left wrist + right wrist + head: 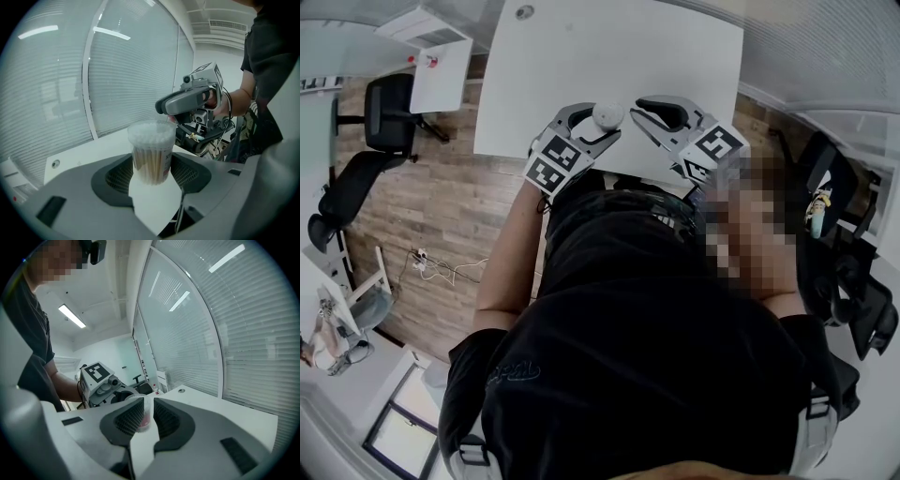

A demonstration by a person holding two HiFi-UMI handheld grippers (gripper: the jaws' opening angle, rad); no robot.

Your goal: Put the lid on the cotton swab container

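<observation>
The clear cotton swab container (151,152), packed with white-tipped swabs and open at the top, stands upright on the white table between the jaws of my left gripper (152,174), whose pads press on its sides. In the head view its round top (607,114) shows inside the left gripper (598,123) near the table's near edge. My right gripper (146,417) is shut on the clear lid (144,409), held edge-on in a narrow gap. It hovers just right of the container (642,111) and a little above it (187,99).
The white table (609,56) has a round grommet hole (524,12) at its far left. Black office chairs (384,122) stand on the wooden floor to the left, and more dark chairs to the right (853,300). Window blinds line the far side.
</observation>
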